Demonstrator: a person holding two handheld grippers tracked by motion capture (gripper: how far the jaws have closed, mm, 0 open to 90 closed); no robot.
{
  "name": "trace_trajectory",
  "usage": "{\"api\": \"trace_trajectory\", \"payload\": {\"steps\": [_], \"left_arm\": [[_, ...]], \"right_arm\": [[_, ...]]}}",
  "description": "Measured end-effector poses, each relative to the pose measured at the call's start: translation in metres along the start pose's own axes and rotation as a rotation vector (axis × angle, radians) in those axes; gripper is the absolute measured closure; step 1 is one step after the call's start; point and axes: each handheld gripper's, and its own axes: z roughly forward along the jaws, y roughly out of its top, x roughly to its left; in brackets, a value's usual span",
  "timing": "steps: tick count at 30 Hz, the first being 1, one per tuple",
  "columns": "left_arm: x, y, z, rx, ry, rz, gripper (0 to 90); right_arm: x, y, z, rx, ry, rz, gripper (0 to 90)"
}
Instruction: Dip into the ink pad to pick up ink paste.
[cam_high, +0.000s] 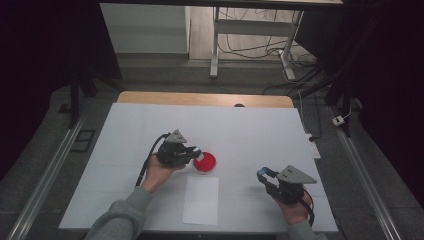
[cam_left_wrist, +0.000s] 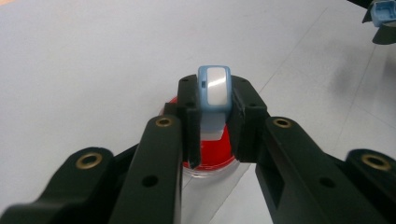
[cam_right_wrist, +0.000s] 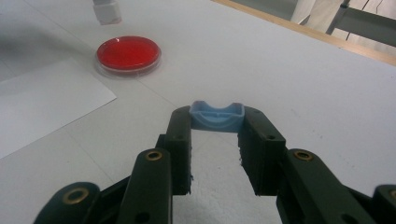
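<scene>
White table (cam_high: 150, 125): red dish (cam_high: 205, 162), paper sheet (cam_high: 201, 200)

One red petri dish (cam_high: 204, 162) sits on the white table (cam_high: 250, 130), and it is the single dish there. One sheet of white paper (cam_high: 201, 200) lies just beside the dish, on the person's side of it. Two grippers are counted: the left gripper (cam_high: 196, 150) over the dish's edge, clamping one blue-and-white bottle (cam_left_wrist: 214, 88), and the right gripper (cam_high: 261, 173) well apart from the dish, clamping one blue cap (cam_right_wrist: 217, 115).
</scene>
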Motion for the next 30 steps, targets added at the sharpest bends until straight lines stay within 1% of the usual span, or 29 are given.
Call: {"api": "trace_trajectory", "payload": {"steps": [4,16,27,30], "left_arm": [[0.000,0.000,-0.004,-0.004,-0.010,0.002,76.0],[-0.006,0.001,-0.016,-0.004,-0.037,0.023,75.9],[-0.009,0.000,-0.023,0.002,-0.074,0.044,75.9],[-0.011,0.000,-0.025,0.001,-0.086,0.055,75.9]], "right_arm": [[0.000,0.000,0.000,0.001,-0.002,-0.001,65.1],[-0.003,-0.001,0.000,-0.003,-0.005,0.003,65.1],[-0.003,-0.001,-0.001,-0.005,-0.006,0.004,65.1],[-0.003,-0.001,0.000,-0.002,-0.007,0.006,65.1]]}}
